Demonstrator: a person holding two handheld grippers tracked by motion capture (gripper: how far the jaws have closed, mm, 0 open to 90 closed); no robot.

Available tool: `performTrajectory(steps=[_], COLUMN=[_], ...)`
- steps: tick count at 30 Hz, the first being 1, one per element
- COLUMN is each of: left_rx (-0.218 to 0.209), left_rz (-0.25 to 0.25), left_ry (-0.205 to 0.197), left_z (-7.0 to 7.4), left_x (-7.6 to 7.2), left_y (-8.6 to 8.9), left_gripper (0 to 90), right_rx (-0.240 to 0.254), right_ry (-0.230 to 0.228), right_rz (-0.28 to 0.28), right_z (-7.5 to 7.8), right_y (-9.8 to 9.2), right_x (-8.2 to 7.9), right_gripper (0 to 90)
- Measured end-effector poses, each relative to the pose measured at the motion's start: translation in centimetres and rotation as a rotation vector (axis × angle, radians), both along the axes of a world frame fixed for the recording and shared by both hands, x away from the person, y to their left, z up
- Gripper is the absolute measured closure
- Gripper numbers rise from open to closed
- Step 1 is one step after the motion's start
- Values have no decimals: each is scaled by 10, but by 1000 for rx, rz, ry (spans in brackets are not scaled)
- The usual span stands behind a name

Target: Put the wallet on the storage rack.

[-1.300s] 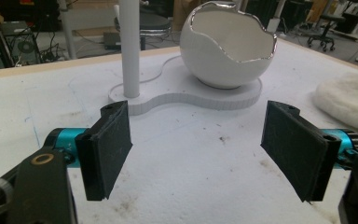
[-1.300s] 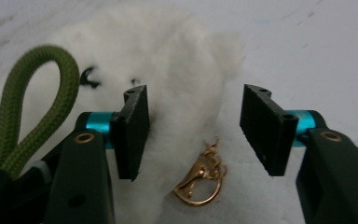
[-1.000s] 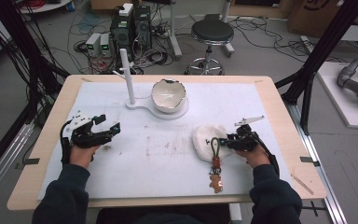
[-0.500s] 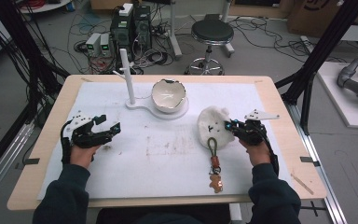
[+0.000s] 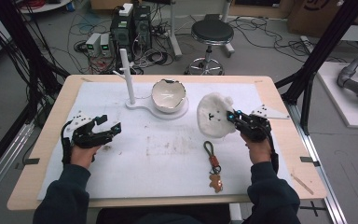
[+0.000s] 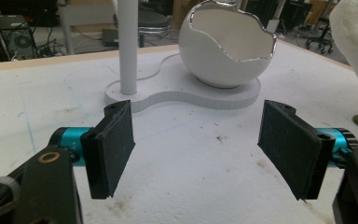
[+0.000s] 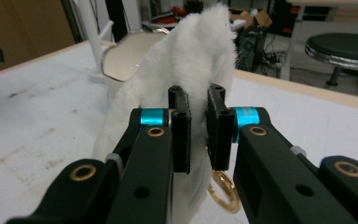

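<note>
A white fluffy plush [image 5: 213, 114] is gripped between the closed jaws of the right hand-held gripper [image 5: 234, 117] and held up over the right side of the desk [image 5: 51, 112], just beside the egg-shaped bowl [image 5: 168, 94] on its white stand [image 5: 131, 95]. A keychain [image 5: 212, 163] is seen lying flat on the desk nearer the person. The left hand-held gripper [image 5: 109, 127] is kept spread wide with nothing between its jaws, low over the mat [image 5: 168, 154].

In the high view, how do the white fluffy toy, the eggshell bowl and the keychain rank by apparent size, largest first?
1. White fluffy toy, raised toward the camera by the right tongs, so maybe flattered.
2. Eggshell bowl, close behind.
3. Keychain.
</note>
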State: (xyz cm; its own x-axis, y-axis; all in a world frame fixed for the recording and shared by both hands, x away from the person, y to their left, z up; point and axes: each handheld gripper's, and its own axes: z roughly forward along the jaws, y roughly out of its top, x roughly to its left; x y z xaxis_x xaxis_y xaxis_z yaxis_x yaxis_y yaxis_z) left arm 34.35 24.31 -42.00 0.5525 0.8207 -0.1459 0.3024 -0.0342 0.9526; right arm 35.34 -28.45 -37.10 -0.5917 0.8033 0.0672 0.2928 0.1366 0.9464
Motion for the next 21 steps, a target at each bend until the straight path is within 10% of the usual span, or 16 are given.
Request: performTrajectory(steps=[10,21], left_rx=[-116,-45], left_rz=[-130,-174], left_ry=[8,9], left_z=[8,6], left_x=[-1,-2], left_y=[-29,-51], left_gripper=[233,240], right_rx=[41,5], right_ry=[-27,-43], right_rz=[149,195], right_z=[7,8], right_y=[44,77], right_x=[1,8], right_gripper=[826,826])
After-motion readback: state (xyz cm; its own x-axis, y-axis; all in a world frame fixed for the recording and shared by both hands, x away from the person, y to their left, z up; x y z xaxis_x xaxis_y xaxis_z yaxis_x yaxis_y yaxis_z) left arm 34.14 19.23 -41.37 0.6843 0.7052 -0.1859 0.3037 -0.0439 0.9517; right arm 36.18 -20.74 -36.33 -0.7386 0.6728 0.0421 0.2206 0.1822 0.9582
